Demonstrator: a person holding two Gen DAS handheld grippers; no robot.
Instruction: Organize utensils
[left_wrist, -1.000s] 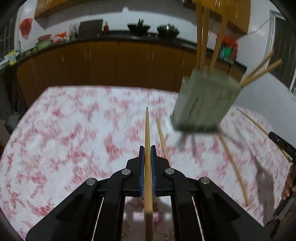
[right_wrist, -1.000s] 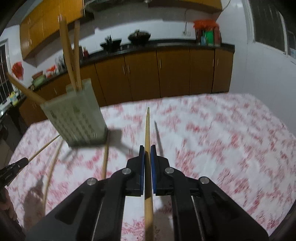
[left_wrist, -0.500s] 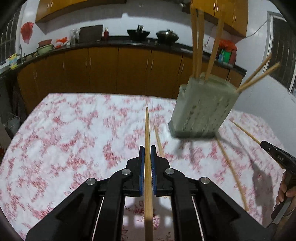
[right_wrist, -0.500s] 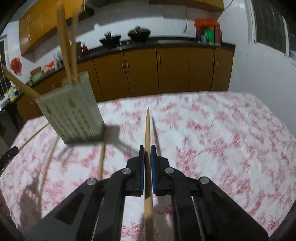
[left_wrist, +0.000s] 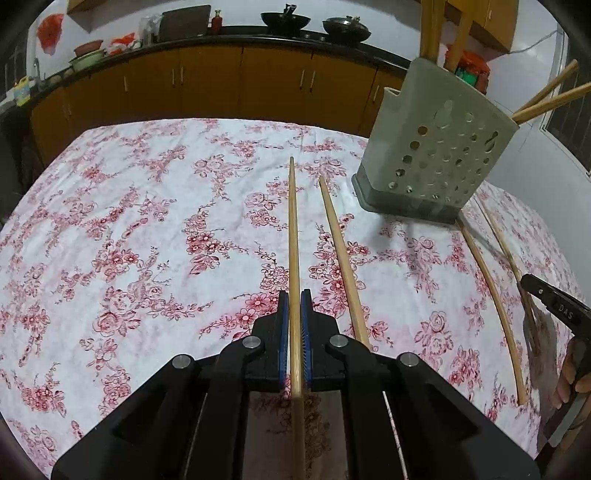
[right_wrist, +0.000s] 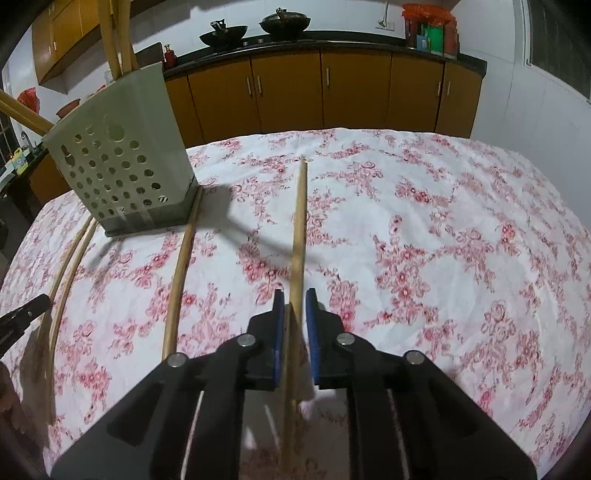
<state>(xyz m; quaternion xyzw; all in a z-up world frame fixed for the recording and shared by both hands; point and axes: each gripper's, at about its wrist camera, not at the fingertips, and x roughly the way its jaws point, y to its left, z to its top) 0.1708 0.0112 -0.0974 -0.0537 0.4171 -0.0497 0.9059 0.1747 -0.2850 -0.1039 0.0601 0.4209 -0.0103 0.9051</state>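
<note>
My left gripper (left_wrist: 294, 295) is shut on a wooden chopstick (left_wrist: 293, 229) that points forward over the table. A second chopstick (left_wrist: 340, 251) lies just right of it. The perforated grey utensil holder (left_wrist: 436, 147) stands at the right with several chopsticks in it. My right gripper (right_wrist: 294, 295) has its jaws slightly parted around a tilted chopstick (right_wrist: 298, 221) that looks loose between them. The holder (right_wrist: 118, 158) is at its left, and another chopstick (right_wrist: 181, 266) lies beside it.
The table has a white cloth with red flowers (left_wrist: 147, 221). Two more chopsticks (left_wrist: 491, 295) lie right of the holder. The other gripper's tip (left_wrist: 554, 302) shows at the right edge. Brown kitchen cabinets (right_wrist: 332, 92) stand behind the table.
Both grippers have come lower toward the table. The right gripper's jaws have parted a little and its chopstick now tilts. The left gripper still grips its chopstick.
</note>
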